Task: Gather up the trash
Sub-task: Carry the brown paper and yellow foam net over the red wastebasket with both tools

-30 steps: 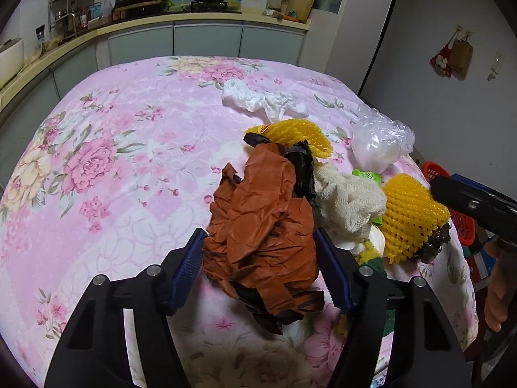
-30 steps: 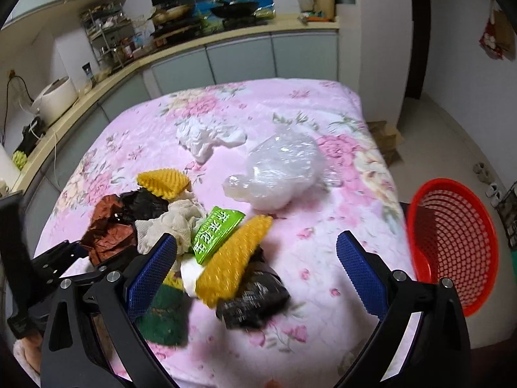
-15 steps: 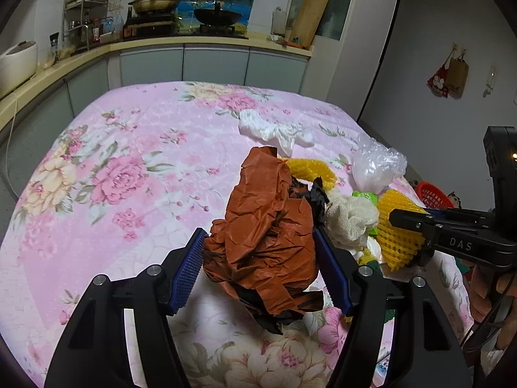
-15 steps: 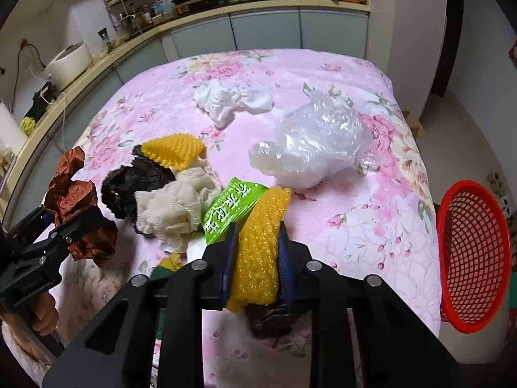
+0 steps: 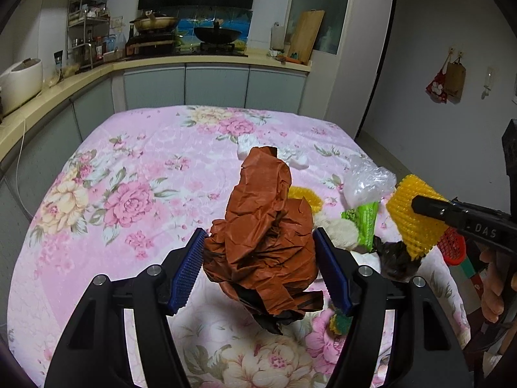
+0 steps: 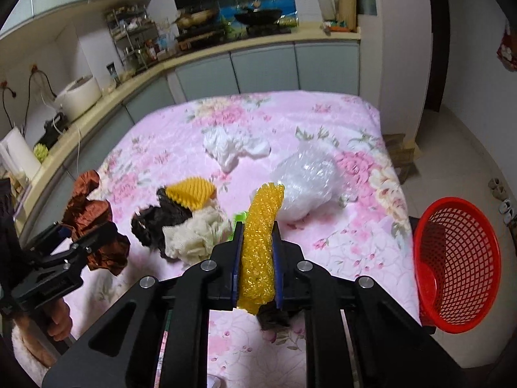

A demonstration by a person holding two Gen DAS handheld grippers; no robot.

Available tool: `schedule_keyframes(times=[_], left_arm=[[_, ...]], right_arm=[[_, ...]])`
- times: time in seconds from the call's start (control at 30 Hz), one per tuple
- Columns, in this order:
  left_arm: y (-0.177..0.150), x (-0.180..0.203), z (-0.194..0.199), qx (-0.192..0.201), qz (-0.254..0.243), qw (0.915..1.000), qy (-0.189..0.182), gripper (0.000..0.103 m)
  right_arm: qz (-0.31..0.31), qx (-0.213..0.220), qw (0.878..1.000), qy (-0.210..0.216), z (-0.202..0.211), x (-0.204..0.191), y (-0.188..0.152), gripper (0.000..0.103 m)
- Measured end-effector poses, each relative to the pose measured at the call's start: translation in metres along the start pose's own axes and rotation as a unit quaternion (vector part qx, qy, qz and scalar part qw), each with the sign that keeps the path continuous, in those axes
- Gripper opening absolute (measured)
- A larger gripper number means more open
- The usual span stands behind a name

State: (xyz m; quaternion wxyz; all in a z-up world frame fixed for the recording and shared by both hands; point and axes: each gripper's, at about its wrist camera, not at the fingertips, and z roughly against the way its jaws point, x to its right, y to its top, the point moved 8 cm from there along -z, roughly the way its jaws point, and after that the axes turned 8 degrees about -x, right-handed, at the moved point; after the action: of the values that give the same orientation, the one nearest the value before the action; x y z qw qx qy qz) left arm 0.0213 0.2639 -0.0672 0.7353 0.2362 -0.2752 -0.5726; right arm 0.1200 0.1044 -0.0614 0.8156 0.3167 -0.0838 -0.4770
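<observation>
My left gripper (image 5: 260,268) is shut on a crumpled brown paper wad (image 5: 263,226), held above the floral tablecloth (image 5: 113,194). My right gripper (image 6: 257,252) is shut on a yellow foam net (image 6: 258,242), squeezed flat between the blue pads and lifted off the table; a dark scrap hangs under it. In the right wrist view the brown paper wad (image 6: 93,226) shows at the far left in the other gripper. On the table lie a second yellow foam net (image 6: 192,192), a dark wad (image 6: 158,223), a cream wad (image 6: 194,232), white tissue (image 6: 232,147) and a clear plastic bag (image 6: 307,184).
A red mesh basket (image 6: 458,265) stands on the floor off the table's right edge. A green wrapper (image 5: 363,221) lies beside the cream wad. Kitchen counters with a rice cooker (image 6: 79,97) and a stove run along the left and far sides.
The right gripper closed on the yellow foam net and lifted it off the pile. The left gripper rose with the brown paper wad still in its grip.
</observation>
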Motion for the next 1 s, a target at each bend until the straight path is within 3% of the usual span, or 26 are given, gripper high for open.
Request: schedule_keyframes(times=[0.43, 0.73, 1.0], left_arm=[[0.028, 0.04, 0.002, 0.017, -0.037, 0.9991, -0.011, 0.065], [0.053, 0.098, -0.005, 0.027, -0.087, 0.9953, -0.033, 0.065], [0.069, 0.167, -0.012, 0.029, -0.143, 0.9864, -0.076, 0.065]], right_arm=[[-0.022, 0.06, 0.998, 0.001, 0.04, 0.017, 0.011, 0.015], [-0.063, 0.085, 0.994, -0.025, 0.061, 0.057, 0.006, 0.015], [-0.114, 0.107, 0.986, -0.06, 0.085, 0.113, -0.002, 0.015]])
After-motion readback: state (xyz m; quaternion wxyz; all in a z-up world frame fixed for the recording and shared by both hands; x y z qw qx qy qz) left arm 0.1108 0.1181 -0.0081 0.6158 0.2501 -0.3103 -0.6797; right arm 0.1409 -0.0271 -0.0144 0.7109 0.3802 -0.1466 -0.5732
